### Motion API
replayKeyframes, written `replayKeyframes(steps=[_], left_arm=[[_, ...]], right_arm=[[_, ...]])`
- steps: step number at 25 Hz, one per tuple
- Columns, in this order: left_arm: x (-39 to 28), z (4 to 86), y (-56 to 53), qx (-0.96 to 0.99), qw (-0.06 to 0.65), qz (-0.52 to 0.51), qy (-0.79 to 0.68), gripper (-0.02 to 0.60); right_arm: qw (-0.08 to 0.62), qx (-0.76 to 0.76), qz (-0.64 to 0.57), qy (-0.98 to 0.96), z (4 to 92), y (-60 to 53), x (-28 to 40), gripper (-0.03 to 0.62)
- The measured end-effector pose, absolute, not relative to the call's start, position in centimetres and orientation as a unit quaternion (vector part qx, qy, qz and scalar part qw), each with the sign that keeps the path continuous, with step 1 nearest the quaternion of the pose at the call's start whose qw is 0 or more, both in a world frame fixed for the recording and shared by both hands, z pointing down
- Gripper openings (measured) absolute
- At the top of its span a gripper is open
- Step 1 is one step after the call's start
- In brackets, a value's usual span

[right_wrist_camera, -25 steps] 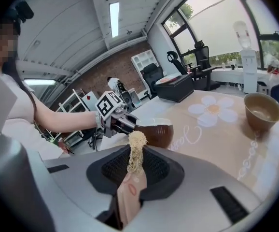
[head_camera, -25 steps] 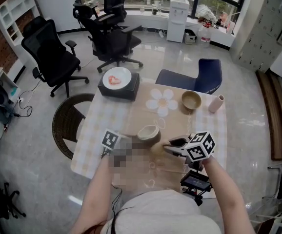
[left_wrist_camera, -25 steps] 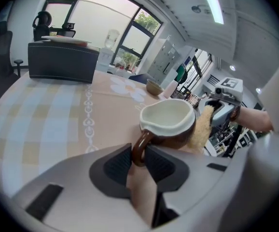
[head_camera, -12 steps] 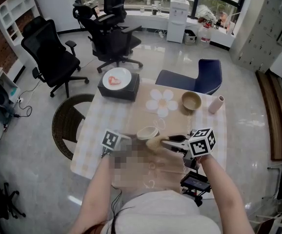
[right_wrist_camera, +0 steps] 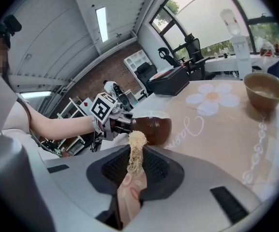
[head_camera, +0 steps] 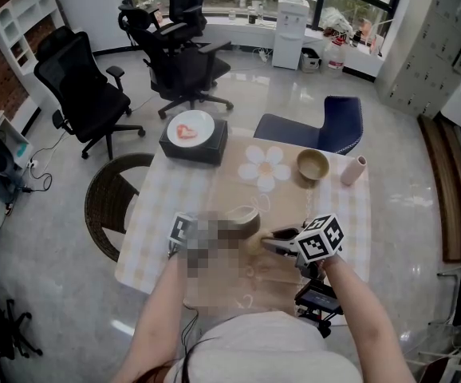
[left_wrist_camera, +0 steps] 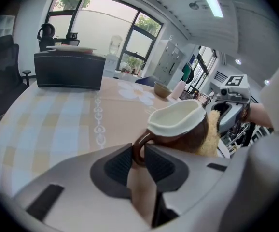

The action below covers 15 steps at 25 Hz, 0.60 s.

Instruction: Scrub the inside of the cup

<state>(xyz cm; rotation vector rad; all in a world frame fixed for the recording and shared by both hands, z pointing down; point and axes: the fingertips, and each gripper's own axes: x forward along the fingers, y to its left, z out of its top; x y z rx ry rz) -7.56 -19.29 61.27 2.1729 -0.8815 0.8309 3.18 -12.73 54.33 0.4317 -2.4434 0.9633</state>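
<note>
A brown cup [head_camera: 242, 216] with a cream inside hangs tilted over the table, its mouth [left_wrist_camera: 175, 118] facing up and away. My left gripper [left_wrist_camera: 138, 154] is shut on the cup's handle; in the head view a mosaic patch partly covers this gripper [head_camera: 184, 231]. My right gripper [right_wrist_camera: 135, 164] is shut on a pale fibrous scrubber [right_wrist_camera: 136, 150], which it holds close to the cup's [right_wrist_camera: 151, 129] brown outer side. The scrubber [left_wrist_camera: 212, 134] shows just behind the cup, outside it. Whether they touch I cannot tell.
A black box with a white plate [head_camera: 193, 136] stands at the table's far left. A tan bowl [head_camera: 313, 164] and a small pink vase [head_camera: 353, 169] stand far right by a flower mat [head_camera: 264, 166]. A black device [head_camera: 318, 300] sits at the near edge. Chairs surround the table.
My right gripper with the scrubber came up to the cup, then shifted a little left and down. The cup has tipped slightly in the left gripper, which stayed in place.
</note>
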Motion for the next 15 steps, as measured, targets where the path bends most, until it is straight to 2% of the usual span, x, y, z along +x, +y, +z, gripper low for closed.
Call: replayKeyframes(steps=[4,10,15], left_arm=[[-7.4,61.0,-19.2,0.837,0.294,0.318,-0.335,0.08],[-7.2,61.0,-19.3,0.847,0.262,0.317,-0.336,0.08],[-7.0,60.9,-19.4,0.851,0.242,0.324,-0.336,0.078]], right_arm=[[0.231,0.138,0.344,-0.9,53.0,-12.3,3.2,0.072],[0.121,0.141,0.38,-0.906,49.1,-14.6,4.0,0.074],[0.121,0.144,0.403,-0.896,50.1,-15.3,4.5,0.072]])
